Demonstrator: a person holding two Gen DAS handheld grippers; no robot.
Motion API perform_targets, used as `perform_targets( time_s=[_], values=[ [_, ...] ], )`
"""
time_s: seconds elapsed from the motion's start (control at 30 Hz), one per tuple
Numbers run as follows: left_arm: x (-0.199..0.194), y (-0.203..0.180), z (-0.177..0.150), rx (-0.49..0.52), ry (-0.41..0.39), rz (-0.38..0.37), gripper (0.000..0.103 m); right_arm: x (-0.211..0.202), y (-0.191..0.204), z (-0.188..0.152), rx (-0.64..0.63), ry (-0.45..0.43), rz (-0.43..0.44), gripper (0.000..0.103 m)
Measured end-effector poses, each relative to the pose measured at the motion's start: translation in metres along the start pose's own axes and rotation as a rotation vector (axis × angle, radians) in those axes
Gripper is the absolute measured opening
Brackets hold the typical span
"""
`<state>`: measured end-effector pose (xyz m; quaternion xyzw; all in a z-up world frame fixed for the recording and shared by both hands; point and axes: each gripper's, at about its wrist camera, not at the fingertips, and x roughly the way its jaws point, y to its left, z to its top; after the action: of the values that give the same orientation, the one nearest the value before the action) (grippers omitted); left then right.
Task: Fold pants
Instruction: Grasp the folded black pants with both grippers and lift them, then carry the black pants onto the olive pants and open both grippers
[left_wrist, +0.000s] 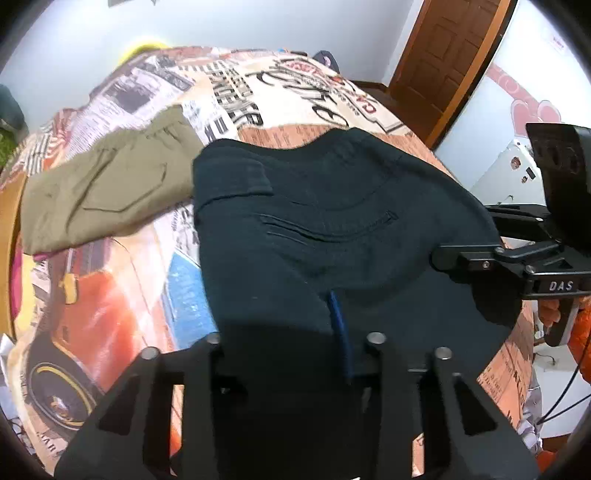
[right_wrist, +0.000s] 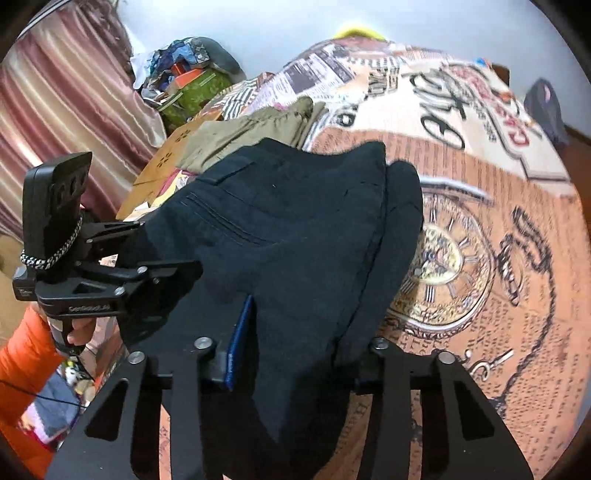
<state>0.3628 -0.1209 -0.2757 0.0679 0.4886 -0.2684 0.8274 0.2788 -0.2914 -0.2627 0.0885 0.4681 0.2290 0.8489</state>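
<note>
Dark navy pants (left_wrist: 314, 221) lie on the printed bedspread (left_wrist: 122, 310), waist end away from me, back pocket seams showing. They also show in the right wrist view (right_wrist: 280, 221). My left gripper (left_wrist: 295, 347) is shut on the near edge of the pants; a blue pad (left_wrist: 338, 325) shows against the cloth. My right gripper (right_wrist: 288, 350) is shut on the same near edge further right; its blue pad (right_wrist: 240, 343) shows. Each gripper appears in the other's view, the right one (left_wrist: 517, 258) and the left one (right_wrist: 110, 280), both at the cloth's edge.
Folded olive pants (left_wrist: 110, 188) lie on the bed to the left of the dark pair. A pile of bags and clutter (right_wrist: 188, 81) sits by the pink curtain (right_wrist: 66, 110). A wooden door (left_wrist: 450, 59) stands beyond the bed's far right corner.
</note>
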Motion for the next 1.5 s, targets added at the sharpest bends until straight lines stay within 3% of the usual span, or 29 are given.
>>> perform_targets(
  time_s=[0.1, 0.43, 0.73, 0.93, 1.2, 1.5],
  values=[
    [-0.013, 0.0, 0.002, 0.001, -0.034, 0.002, 0.025, -0.011, 0.009, 0.002, -0.028, -0.02, -0.019, 0.033],
    [-0.069, 0.009, 0.009, -0.032, -0.163, 0.017, 0.023, -0.035, 0.039, 0.025, -0.084, -0.111, -0.034, 0.031],
    [-0.122, 0.054, 0.032, -0.064, -0.303, 0.09, 0.023, -0.032, 0.073, 0.083, -0.156, -0.221, 0.01, 0.031],
    [-0.133, 0.097, 0.056, -0.078, -0.374, 0.144, 0.023, -0.012, 0.092, 0.128, -0.226, -0.291, 0.014, 0.031],
    [-0.123, 0.161, 0.093, -0.081, -0.432, 0.18, 0.023, 0.027, 0.1, 0.184, -0.268, -0.343, 0.001, 0.031],
    [-0.045, 0.238, 0.109, -0.149, -0.403, 0.2, 0.023, 0.111, 0.08, 0.215, -0.266, -0.305, -0.016, 0.031]
  ],
)
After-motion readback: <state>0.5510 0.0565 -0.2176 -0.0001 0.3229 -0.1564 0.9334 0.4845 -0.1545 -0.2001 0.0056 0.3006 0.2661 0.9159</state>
